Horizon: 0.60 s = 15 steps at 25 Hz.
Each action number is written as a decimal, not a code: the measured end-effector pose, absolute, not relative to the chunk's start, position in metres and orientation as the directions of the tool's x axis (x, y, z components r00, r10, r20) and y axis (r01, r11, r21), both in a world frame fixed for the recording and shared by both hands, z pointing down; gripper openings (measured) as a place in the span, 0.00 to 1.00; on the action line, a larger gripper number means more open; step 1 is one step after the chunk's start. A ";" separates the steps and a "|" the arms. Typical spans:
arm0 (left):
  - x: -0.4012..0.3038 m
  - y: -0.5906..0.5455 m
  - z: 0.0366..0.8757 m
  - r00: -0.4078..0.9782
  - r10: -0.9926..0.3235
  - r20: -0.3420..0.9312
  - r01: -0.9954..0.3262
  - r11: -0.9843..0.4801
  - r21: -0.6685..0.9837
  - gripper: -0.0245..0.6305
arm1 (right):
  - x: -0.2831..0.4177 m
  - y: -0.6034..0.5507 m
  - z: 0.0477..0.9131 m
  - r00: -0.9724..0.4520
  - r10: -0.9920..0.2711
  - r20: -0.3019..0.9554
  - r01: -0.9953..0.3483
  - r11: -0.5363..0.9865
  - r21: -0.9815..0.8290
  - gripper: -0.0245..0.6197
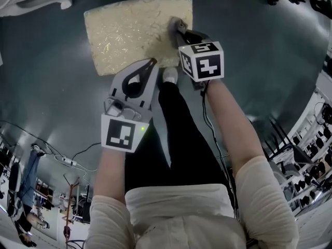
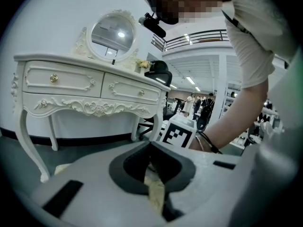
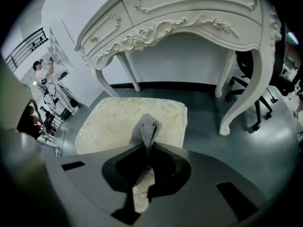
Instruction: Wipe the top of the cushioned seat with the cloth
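Observation:
The cream patterned cushioned seat (image 1: 137,32) stands on the dark floor ahead of me. My right gripper (image 1: 179,32) is over the seat's right part, shut on a grey cloth (image 1: 176,25) that rests on the top. In the right gripper view the cloth (image 3: 146,129) hangs from the jaw tips of that gripper (image 3: 147,145) onto the seat (image 3: 113,122). My left gripper (image 1: 151,62) hovers at the seat's near edge, jaws together, holding nothing. In the left gripper view this gripper (image 2: 150,145) points at the right gripper's marker cube (image 2: 179,132).
A white carved dressing table (image 3: 189,18) stands just beyond the seat, one curved leg (image 3: 241,93) at its right. A black office chair (image 3: 253,79) sits behind that. My shoe (image 1: 170,75) is at the seat's near edge. Cables (image 1: 78,157) lie on the floor at the left.

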<state>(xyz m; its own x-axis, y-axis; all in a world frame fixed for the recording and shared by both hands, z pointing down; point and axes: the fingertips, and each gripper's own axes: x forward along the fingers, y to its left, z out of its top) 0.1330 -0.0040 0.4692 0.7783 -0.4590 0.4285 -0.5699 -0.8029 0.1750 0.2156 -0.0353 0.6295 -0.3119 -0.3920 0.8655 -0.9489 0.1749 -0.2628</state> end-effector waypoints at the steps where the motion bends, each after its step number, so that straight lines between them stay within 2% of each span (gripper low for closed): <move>1: 0.138 -0.002 0.468 0.780 -0.457 0.428 -0.568 -0.804 0.175 0.04 | 0.221 -0.034 0.630 -0.310 -0.394 0.865 -0.950 0.173 -0.261 0.08; 9: 0.166 0.020 0.468 0.797 -0.425 0.430 -0.532 -0.830 0.166 0.04 | 0.264 -0.016 0.638 -0.246 -0.379 0.892 -0.969 0.100 -0.225 0.08; 15: 0.167 0.031 0.457 0.813 -0.405 0.418 -0.503 -0.850 0.155 0.04 | 0.271 -0.009 0.613 -0.233 -0.422 0.876 -0.972 0.069 -0.225 0.08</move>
